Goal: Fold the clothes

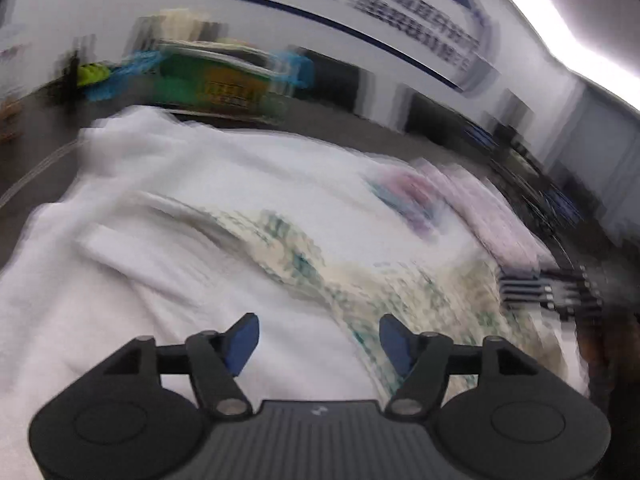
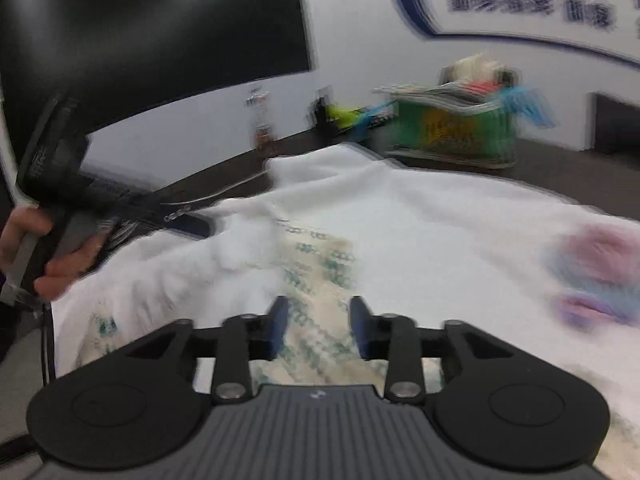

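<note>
Left hand-held gripper [image 1: 319, 342] & right hand-held gripper [image 2: 319, 328] both spread, empty, over white garment [image 1: 168, 208].

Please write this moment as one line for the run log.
task: fold clothes | left gripper: open, empty | right gripper: open, empty | white garment with green-patterned print: flat on dark table, released

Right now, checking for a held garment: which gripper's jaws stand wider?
The left gripper: wider gap than the right gripper; both empty above the white garment.

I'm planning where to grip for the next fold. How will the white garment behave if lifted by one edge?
The white garment is probably floppy: it already lies in soft creases. It likely drapes and sags rather than holding shape. It seems light, being thin cloth.
</note>
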`<state>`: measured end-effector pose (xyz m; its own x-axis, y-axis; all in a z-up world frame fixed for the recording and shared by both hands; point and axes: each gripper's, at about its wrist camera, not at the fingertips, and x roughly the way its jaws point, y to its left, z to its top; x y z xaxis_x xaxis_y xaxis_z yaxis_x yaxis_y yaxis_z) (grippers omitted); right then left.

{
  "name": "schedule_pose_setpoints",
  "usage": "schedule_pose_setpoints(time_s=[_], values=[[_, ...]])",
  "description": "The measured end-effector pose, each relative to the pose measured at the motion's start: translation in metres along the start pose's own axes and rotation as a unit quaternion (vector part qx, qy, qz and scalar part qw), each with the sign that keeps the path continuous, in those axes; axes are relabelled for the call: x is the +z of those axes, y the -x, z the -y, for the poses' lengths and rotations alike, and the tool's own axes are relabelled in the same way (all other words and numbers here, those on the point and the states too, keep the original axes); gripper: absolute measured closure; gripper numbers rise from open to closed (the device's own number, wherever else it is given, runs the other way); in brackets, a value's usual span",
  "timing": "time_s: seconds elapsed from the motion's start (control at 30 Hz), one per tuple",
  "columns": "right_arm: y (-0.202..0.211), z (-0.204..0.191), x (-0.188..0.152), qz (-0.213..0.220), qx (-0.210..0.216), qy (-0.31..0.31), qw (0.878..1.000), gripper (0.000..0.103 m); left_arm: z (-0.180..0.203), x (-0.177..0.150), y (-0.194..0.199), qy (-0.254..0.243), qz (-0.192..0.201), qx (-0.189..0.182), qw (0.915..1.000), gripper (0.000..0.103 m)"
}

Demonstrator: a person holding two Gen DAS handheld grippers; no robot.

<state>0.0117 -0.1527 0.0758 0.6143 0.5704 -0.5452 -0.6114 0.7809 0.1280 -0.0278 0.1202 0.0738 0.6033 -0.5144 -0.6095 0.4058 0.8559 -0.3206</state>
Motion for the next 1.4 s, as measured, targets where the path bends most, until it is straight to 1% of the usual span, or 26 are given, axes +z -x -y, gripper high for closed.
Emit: schedule_pose_setpoints(time_s=[0.07, 0.13, 0.17, 0.23, 0.3, 0.37, 0.43, 0.5, 0.53, 0.6, 0.63, 0.7, 0.73, 0.77, 0.83, 0.9, 0.93, 0.97, 1.03, 1.1, 1.13, 1.17, 1.23, 1.3, 1.33, 1.4], values=[[0.044, 0.013, -0.033, -0.009, -0.017, -0.004, 1.0, 0.065, 0.016, -0.021, -0.002, -0.031, -0.012, -0.053, 0.9981, 0.037], [0.077, 0.021, -0.068, -0.021, -0.029, -0.009, 0.999, 0.065, 0.032, -0.027, -0.016, -0.045, -0.026, -0.074, 0.9959, 0.037], [0.081, 0.021, -0.082, -0.024, -0.039, -0.015, 0.999, 0.065, 0.04, -0.03, -0.022, -0.051, -0.034, -0.083, 0.9947, 0.037], [0.087, 0.021, -0.109, -0.029, -0.056, -0.029, 0.998, 0.065, 0.056, -0.023, -0.042, -0.051, -0.059, -0.055, 0.9954, 0.038], [0.085, 0.022, -0.126, -0.027, -0.062, -0.049, 0.996, 0.067, 0.057, -0.007, -0.051, -0.028, -0.075, -0.023, 0.9965, 0.039], [0.088, 0.017, -0.136, -0.029, -0.066, -0.05, 0.996, 0.069, 0.047, 0.012, -0.046, 0.007, -0.063, -0.001, 0.998, 0.038], [0.1, 0.012, -0.133, -0.037, -0.065, -0.031, 0.997, 0.069, 0.04, 0.033, -0.051, 0.025, -0.055, 0.022, 0.998, 0.033], [0.105, 0.021, -0.114, -0.009, -0.078, -0.045, 0.996, 0.068, 0.036, 0.055, -0.065, 0.032, -0.052, 0.045, 0.9971, 0.027], [0.105, 0.028, -0.103, 0.008, -0.084, -0.059, 0.995, 0.067, 0.034, 0.065, -0.074, 0.037, -0.052, 0.057, 0.9964, 0.027], [0.101, 0.044, -0.081, 0.036, -0.09, -0.095, 0.991, 0.067, 0.024, 0.075, -0.106, 0.071, -0.077, 0.081, 0.9912, 0.032], [0.086, 0.056, -0.067, 0.034, -0.076, -0.125, 0.989, 0.067, 0.018, 0.079, -0.12, 0.086, -0.088, 0.092, 0.9881, 0.034], [0.046, 0.075, -0.049, -0.002, -0.054, -0.177, 0.983, 0.066, 0.005, 0.081, -0.14, 0.124, -0.096, 0.109, 0.9815, 0.039], [0.024, 0.083, -0.041, -0.024, -0.047, -0.2, 0.978, 0.065, -0.001, 0.081, -0.145, 0.138, -0.09, 0.107, 0.9806, 0.039], [0.005, 0.091, -0.036, -0.042, -0.043, -0.221, 0.974, 0.061, -0.007, 0.082, -0.149, 0.151, -0.083, 0.104, 0.9796, 0.039], [-0.019, 0.102, -0.033, -0.051, -0.048, -0.258, 0.964, 0.06, -0.014, 0.082, -0.147, 0.171, -0.062, 0.105, 0.9777, 0.047], [-0.039, 0.114, -0.033, -0.052, -0.054, -0.297, 0.952, 0.067, -0.02, 0.082, -0.144, 0.186, -0.041, 0.1, 0.9766, 0.097], [-0.044, 0.117, -0.032, -0.043, -0.057, -0.305, 0.95, 0.092, -0.026, 0.079, -0.14, 0.201, -0.025, 0.085, 0.9757, 0.098], [-0.043, 0.116, -0.033, -0.023, -0.058, -0.301, 0.952, 0.099, -0.032, 0.075, -0.134, 0.216, -0.006, 0.078, 0.9733, 0.099], [-0.038, 0.113, -0.034, 0.023, -0.064, -0.294, 0.954, 0.1, -0.043, 0.066, -0.122, 0.244, 0.033, 0.066, 0.9669, 0.1], [-0.019, 0.111, -0.04, 0.088, -0.082, -0.294, 0.948, 0.101, -0.051, 0.058, -0.112, 0.258, 0.065, 0.069, 0.9615, 0.1], [-0.011, 0.112, -0.043, 0.117, -0.088, -0.297, 0.944, 0.101, -0.054, 0.057, -0.109, 0.266, 0.072, 0.066, 0.9589, 0.1], [-0.006, 0.114, -0.046, 0.132, -0.089, -0.303, 0.94, 0.101, -0.057, 0.055, -0.108, 0.274, 0.077, 0.065, 0.9565, 0.1], [-0.007, 0.117, -0.048, 0.126, -0.091, -0.309, 0.938, 0.099, -0.059, 0.055, -0.112, 0.275, 0.069, 0.081, 0.9556, 0.097], [-0.021, 0.117, -0.047, 0.093, -0.1, -0.302, 0.943, 0.094, -0.057, 0.057, -0.12, 0.264, 0.045, 0.095, 0.9588, 0.088], [-0.027, 0.116, -0.045, 0.08, -0.11, -0.296, 0.945, 0.089, -0.055, 0.057, -0.12, 0.263, 0.036, 0.094, 0.9596, 0.086], [-0.025, 0.113, -0.042, 0.065, -0.116, -0.294, 0.947, 0.076, -0.049, 0.056, -0.107, 0.255, 0.035, 0.077, 0.9634, 0.069]])
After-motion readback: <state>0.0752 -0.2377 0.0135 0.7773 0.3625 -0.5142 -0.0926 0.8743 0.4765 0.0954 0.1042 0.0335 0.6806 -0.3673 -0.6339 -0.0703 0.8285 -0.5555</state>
